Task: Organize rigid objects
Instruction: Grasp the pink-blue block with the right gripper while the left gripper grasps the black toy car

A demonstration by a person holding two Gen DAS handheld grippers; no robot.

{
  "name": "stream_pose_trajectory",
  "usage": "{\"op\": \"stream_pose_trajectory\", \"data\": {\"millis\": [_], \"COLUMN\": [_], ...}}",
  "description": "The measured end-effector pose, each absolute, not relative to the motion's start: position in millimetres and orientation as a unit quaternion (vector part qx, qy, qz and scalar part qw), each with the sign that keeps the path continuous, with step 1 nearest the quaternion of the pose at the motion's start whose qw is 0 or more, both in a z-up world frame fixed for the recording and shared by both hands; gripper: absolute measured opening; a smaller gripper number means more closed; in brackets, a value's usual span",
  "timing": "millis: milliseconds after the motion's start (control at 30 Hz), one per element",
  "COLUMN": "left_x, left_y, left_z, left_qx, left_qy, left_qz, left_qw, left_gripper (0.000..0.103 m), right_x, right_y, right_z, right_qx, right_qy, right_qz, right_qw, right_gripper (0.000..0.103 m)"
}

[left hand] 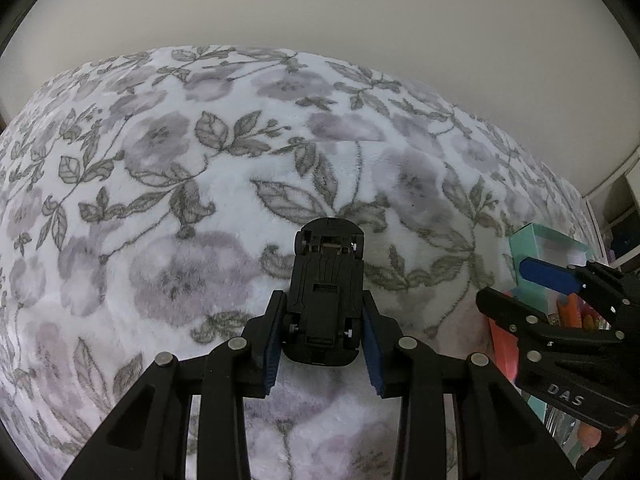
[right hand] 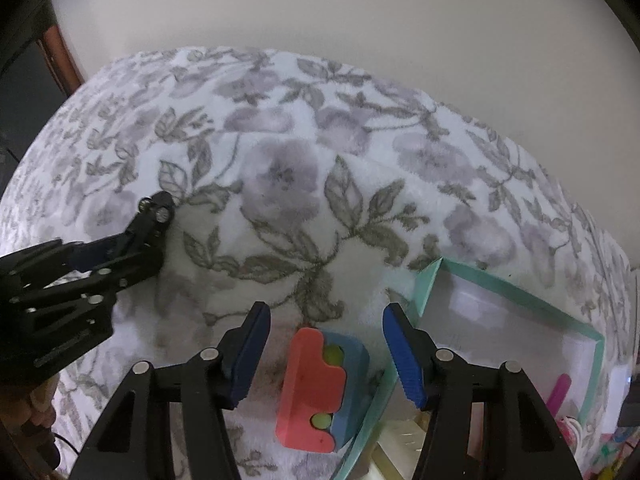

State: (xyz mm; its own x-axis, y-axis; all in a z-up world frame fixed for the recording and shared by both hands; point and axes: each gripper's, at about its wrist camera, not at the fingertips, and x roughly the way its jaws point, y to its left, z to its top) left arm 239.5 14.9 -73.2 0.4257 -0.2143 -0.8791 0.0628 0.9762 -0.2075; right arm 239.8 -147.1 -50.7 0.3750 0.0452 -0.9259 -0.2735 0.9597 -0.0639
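Your left gripper [left hand: 325, 334] is clamped on a black toy car [left hand: 326, 292], its blue pads pressing both flanks near the rear wheels; the car is turned so its underside and axles face the left wrist camera, nose pointing away, held over the floral fleece blanket [left hand: 168, 184]. In the right wrist view the same gripper appears at the left edge with only a little of the car visible at its tip. Your right gripper [right hand: 326, 354] has its fingers spread wide apart with nothing between the pads. Just below and between those fingers a red and blue foam block [right hand: 316, 392] with two yellow-green circles lies on the blanket, its right side touching the wall of a mint-green box [right hand: 424, 292]. That box sits open at the right, white inside, with a pink stick-like piece [right hand: 559, 394] leaning in its near corner. From the left wrist camera, the right gripper [left hand: 532, 292] hovers in front of the box [left hand: 532, 236].
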Motion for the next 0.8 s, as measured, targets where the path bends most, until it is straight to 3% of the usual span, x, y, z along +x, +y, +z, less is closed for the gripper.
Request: {"op": "stream_pose_trajectory", "data": {"millis": [700, 800], "left_x": [236, 235], "left_y": [20, 19], "left_z": [-72, -72], "left_qx": [-0.094, -0.092], "left_qy": [0.525, 0.525], "left_qz": [-0.088, -0.085], "left_qw": [0.841, 0.842], "left_gripper": [0.037, 0.037], "right_x": [195, 187], "right_y": [-142, -143], "right_z": [-62, -62], "right_qx": [-0.077, -0.085], "right_qy": [0.594, 0.592], "right_qz": [0.131, 0.125], "right_qw": [0.79, 0.792], "right_gripper": [0.06, 0.049]}}
